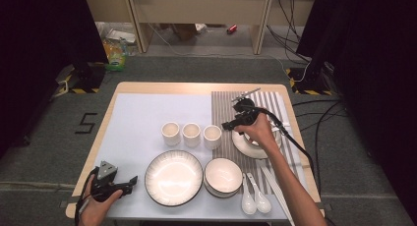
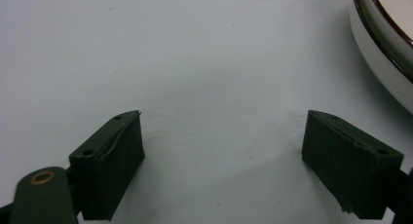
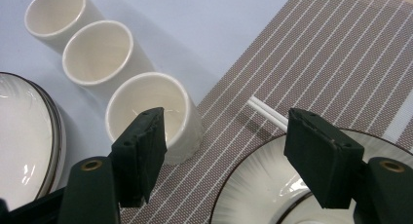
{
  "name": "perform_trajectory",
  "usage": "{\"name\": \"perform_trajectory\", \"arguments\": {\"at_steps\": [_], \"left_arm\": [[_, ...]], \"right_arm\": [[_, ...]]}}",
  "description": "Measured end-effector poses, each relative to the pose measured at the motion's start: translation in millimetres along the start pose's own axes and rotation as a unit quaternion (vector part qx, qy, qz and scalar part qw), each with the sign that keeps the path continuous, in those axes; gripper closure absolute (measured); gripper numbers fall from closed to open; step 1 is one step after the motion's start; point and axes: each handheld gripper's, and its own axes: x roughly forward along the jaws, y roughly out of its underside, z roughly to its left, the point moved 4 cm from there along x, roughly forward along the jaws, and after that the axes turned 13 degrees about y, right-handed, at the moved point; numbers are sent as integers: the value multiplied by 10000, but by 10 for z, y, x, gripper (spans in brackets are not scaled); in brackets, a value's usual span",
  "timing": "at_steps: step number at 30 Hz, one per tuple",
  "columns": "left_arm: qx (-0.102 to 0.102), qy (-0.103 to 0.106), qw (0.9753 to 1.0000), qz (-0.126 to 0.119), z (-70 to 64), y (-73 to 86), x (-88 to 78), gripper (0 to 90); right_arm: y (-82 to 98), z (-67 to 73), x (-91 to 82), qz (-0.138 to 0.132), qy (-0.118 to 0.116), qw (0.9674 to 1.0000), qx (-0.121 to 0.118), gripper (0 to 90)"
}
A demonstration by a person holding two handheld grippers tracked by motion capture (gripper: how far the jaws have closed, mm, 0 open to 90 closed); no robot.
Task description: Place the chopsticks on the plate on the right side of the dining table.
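Three white cups (image 1: 191,134) stand in a row mid-table. My right gripper (image 1: 228,125) hovers just right of the rightmost cup (image 1: 212,136), over a striped placemat (image 1: 223,105). In the right gripper view its jaws (image 3: 224,136) stand open; one finger (image 3: 141,156) overlaps the nearest cup (image 3: 146,104), the other is above a white plate (image 3: 263,195). Nothing is pressed between them. My left gripper (image 1: 132,180) rests open at the front left; in the left gripper view (image 2: 224,136) bare mat lies between its jaws.
A large dark-rimmed plate (image 1: 173,177) and a bowl (image 1: 223,176) sit at the front, with two spoons (image 1: 254,199) and chopsticks (image 1: 275,186) to their right. The plate's rim (image 2: 384,53) is close to my left gripper. White sticks (image 3: 268,112) lie beside the plate under my right hand.
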Motion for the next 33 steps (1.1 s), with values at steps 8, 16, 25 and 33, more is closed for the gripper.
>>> {"name": "perform_trajectory", "arguments": {"at_steps": [8, 16, 25, 33], "left_arm": [[-1, 1, 10000, 1, 0, 0, 0, 144], [-2, 3, 10000, -1, 1, 0, 0, 144], [-7, 8, 10000, 2, 1, 0, 0, 144], [-6, 6, 10000, 2, 1, 0, 0, 144]], "right_arm": [[-52, 82, 61, 10, -50, 10000, -81, 317], [-76, 152, 125, 76, -94, 9998, -145, 318], [-74, 238, 237, 115, -158, 9997, -177, 325], [-66, 275, 290, 105, -194, 9995, -237, 328]]}}
